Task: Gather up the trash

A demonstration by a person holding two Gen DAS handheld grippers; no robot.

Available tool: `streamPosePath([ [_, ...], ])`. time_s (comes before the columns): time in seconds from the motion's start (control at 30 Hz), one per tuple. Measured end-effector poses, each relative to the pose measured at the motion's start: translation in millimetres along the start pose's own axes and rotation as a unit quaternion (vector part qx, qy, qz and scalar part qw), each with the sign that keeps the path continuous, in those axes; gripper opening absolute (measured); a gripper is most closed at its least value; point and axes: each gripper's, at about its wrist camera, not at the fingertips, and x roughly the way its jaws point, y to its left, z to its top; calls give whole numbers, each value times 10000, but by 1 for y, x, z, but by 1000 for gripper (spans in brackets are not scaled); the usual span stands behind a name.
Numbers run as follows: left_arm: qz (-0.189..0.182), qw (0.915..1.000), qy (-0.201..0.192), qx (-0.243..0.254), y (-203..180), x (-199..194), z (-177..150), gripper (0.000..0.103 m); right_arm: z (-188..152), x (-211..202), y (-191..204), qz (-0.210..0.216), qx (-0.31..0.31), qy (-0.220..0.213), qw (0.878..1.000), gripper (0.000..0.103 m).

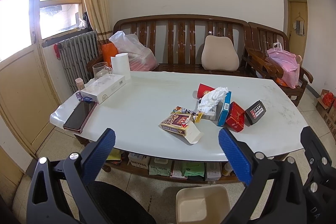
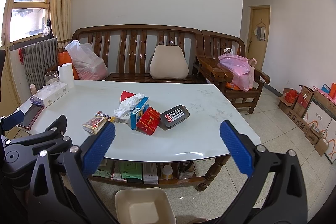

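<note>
A heap of trash lies mid-table on the white table point(image 1: 147, 85): a red paper cup point(image 1: 203, 90), crumpled tissue point(image 1: 212, 100), a blue box point(image 1: 224, 111), a red box point(image 1: 236, 117), a black box point(image 1: 255, 111), a patterned cigarette pack point(image 1: 176, 122) and snack wrappers point(image 1: 187, 111). The same heap shows in the right wrist view, with the red box point(image 2: 148, 120) and black box point(image 2: 174, 116). A beige bin point(image 1: 201, 204) point(image 2: 145, 206) stands on the floor in front of the table. My left gripper point(image 1: 167, 140) and right gripper point(image 2: 167, 133) are open, empty, short of the table's front edge.
A phone point(image 1: 79, 115), white box point(image 1: 104, 87), glass mug point(image 1: 100, 70) and paper roll point(image 1: 120, 65) sit at the table's left end. A wooden bench point(image 1: 180, 43) with bags and a cushion stands behind. Cardboard boxes point(image 2: 304, 106) line the right wall. Packets fill the shelf under the table.
</note>
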Motion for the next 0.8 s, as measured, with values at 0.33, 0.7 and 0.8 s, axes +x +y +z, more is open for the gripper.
streamPosePath([
  [0.33, 10, 10000, -6, 6, 0, 0, -2, 97, 1, -3, 0, -11, -9, -10, 10000, 98],
  [0.7, -163, 9996, 123, 217, -1, 5, 3, 97, 6, 0, -3, 175, -16, 66, 9998, 98],
  [0.8, -759, 9943, 644, 375, 5, 19, 19, 97, 18, 9, -12, 308, 0, 151, 9994, 98],
])
